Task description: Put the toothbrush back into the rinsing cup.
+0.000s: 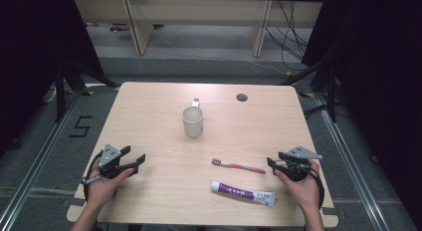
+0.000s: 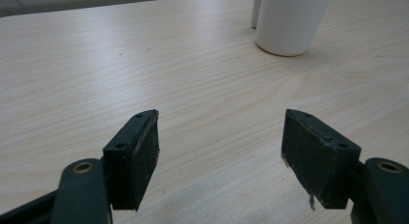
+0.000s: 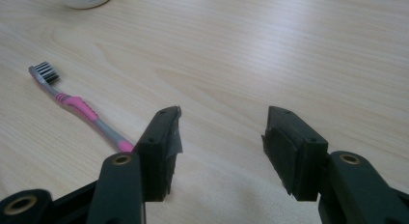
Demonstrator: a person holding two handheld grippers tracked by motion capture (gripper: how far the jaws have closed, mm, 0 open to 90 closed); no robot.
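A white mug (image 1: 192, 121) stands upright near the middle of the wooden table (image 1: 149, 106); its base also appears in the left gripper view (image 2: 289, 21). A pink and grey toothbrush (image 1: 238, 166) lies in front of it, bristles to the left, and in the right gripper view (image 3: 79, 108) it lies left of the jaws. A white and purple toothpaste tube (image 1: 243, 192) lies near the front edge. My left gripper (image 1: 133, 161) rests at the front left, open, nothing between its jaws (image 2: 219, 151). My right gripper (image 1: 273, 164) rests at the front right, open and empty (image 3: 222, 137), just right of the toothbrush's handle end.
A round cable hole (image 1: 242, 97) sits near the table's far edge. Beyond the table are wooden furniture legs (image 1: 137, 27), floor cables (image 1: 291, 37) and black stand legs (image 1: 62, 86) at both sides.
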